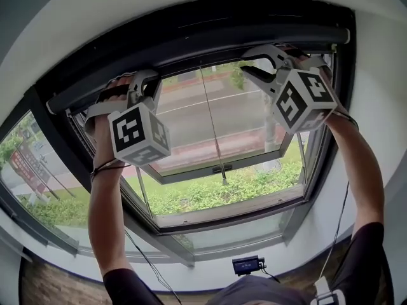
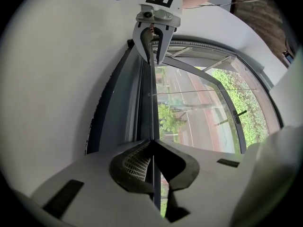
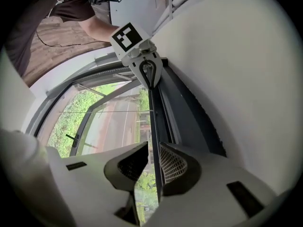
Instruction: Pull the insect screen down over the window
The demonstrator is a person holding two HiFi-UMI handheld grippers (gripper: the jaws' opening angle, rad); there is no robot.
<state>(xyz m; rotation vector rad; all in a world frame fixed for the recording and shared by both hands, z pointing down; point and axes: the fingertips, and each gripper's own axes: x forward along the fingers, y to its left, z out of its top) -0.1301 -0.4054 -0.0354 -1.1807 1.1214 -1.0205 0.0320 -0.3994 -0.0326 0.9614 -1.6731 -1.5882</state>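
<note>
**A:** so where's our screen bar point(image 2: 154, 108) right now, relative to the claws?

**B:** Right up at the top of the window frame, not pulled down yet. From our left claw point(image 2: 152, 143) it runs straight out ahead, between the jaws. That claw is clamped tight on the bar's thin dark edge, with both pads pressing on it.

**A:** and the other side?

**B:** Our right claw point(image 3: 151, 148) has the same bar running out in front of it, also between the jaws. It's not a full pinch though. The bar sits against the lit mesh pad, and we can see a sliver of daylight between it and the other pad. So the jaws are a bit apart around the bar, not squeezing.

**A:** both on the one bar then?

**B:** Yep. Each claw shows up at the far end of the bar in the other's view, well apart. The window glass point(image 1: 184, 126) is below both, with road and greenery showing through.
</note>
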